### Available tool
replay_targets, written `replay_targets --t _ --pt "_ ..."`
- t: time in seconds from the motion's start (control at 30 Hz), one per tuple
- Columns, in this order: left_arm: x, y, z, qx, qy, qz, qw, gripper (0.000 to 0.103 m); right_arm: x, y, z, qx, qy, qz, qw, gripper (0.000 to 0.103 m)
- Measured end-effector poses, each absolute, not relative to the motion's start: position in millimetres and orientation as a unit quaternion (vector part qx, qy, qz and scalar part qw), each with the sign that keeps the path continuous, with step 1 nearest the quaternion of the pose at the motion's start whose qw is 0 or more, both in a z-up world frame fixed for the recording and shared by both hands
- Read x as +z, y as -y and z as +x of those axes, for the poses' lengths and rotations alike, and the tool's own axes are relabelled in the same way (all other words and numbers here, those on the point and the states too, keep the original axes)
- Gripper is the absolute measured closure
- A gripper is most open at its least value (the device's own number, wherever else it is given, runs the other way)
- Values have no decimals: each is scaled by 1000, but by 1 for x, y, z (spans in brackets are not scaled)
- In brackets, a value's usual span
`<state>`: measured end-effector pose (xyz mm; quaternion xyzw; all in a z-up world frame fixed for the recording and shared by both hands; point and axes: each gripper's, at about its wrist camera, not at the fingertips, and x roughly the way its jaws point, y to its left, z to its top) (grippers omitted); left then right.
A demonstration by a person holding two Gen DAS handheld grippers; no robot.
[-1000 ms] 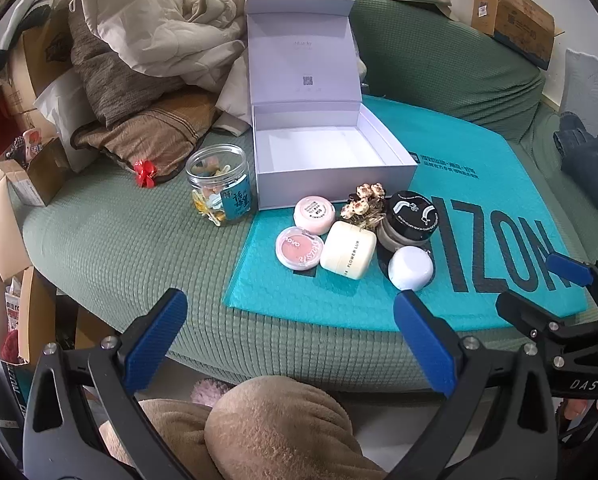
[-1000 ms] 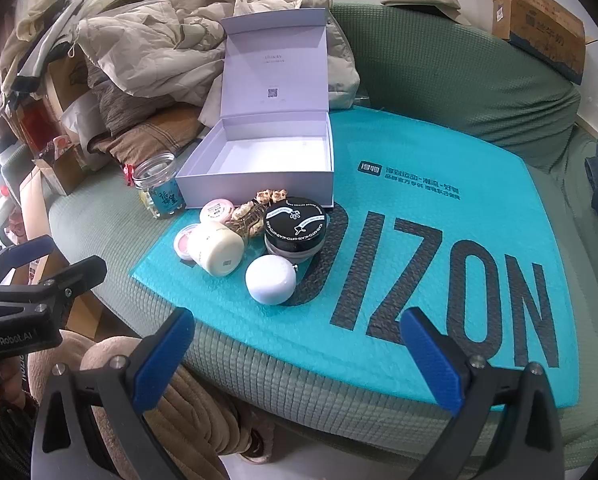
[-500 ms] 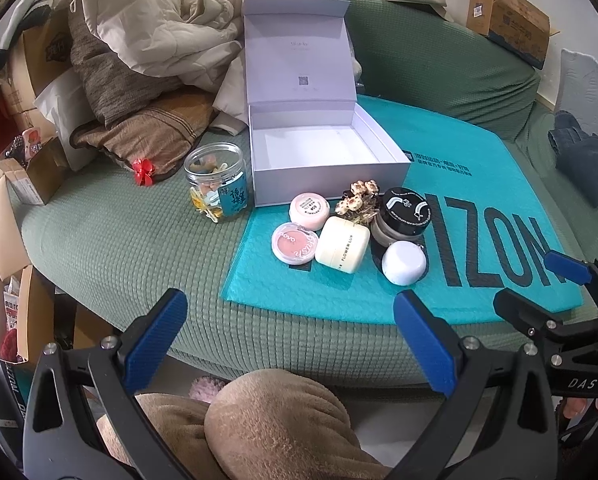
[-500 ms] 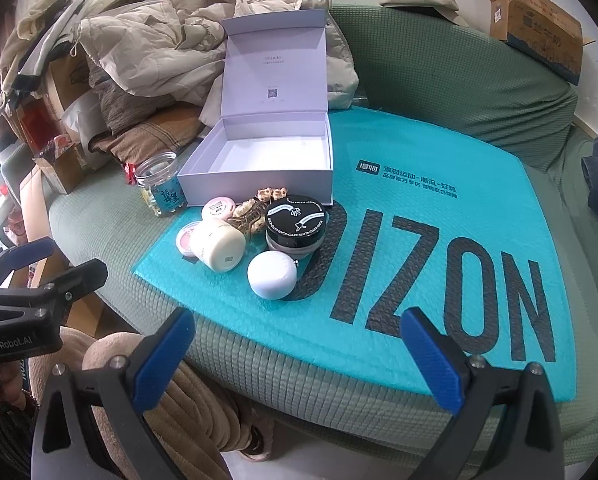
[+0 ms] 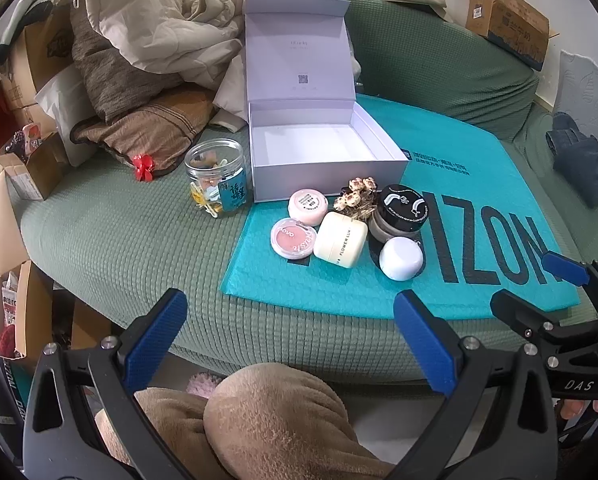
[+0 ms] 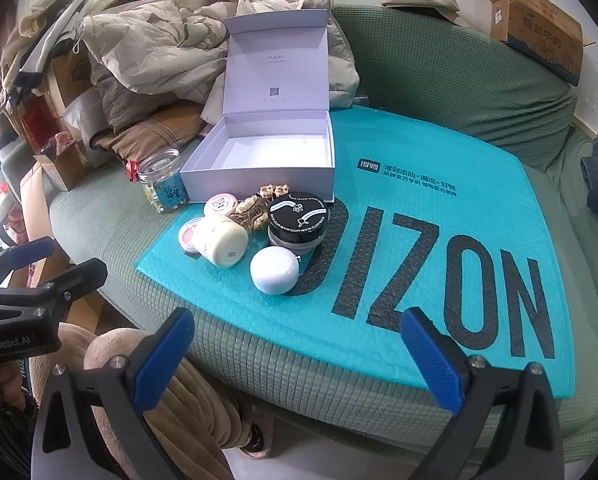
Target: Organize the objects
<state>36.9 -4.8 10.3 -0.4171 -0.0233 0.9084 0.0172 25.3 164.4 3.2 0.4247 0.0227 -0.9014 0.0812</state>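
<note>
On the green sofa (image 5: 111, 240), small cosmetic jars (image 5: 341, 239) cluster near the open white box (image 5: 323, 148); both tools (image 5: 295, 332) (image 6: 295, 350) hover apart, empty.

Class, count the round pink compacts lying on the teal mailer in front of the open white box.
2. A pale pink round compact lies against the box front; a deeper pink round blush compact lies nearer the camera, beside it. Others may hide behind the jars.

Right gripper (image 6: 297, 346) stood wide open at 6 o'clock. White box (image 6: 259, 160), lid raised, lay toward 12 on the teal mailer (image 6: 439, 184); black-lidded jar (image 6: 298, 220) sat centrally.
</note>
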Motion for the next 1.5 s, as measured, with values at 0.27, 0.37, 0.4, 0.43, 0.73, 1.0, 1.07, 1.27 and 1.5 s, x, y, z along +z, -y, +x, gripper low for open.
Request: replay_targets --t 0.27,0.37,0.4,0.43,0.73,1.0,1.07,1.27,1.5 --pt "9 2 37 907 21 -419 18 0 2 -165 26 -901 -21 426 82 0" --pt "9 2 37 907 21 -419 18 0 0 -167 25 -900 -20 427 82 0" --pt "9 2 38 908 21 -419 18 0 -1 -167 24 -900 -19 427 82 0" --pt "9 2 37 908 21 -419 18 0 -1 -167 24 -900 -19 427 82 0" --pt "4 0 35 905 19 -424 18 0 -9 -168 19 -897 -17 434 86 0" --pt "-3 0 26 901 20 -434 17 0 -20 -167 8 -893 -18 440 95 0" --pt "-5 -1 23 900 19 -435 18 0 -23 -167 2 -892 -18 442 98 0" --pt "-13 -3 7 898 18 -439 23 0 -35 -165 -24 -887 -22 449 109 0" --pt "-26 -3 -19 893 15 -449 24 0 -44 -155 -56 -876 -37 461 135 0"
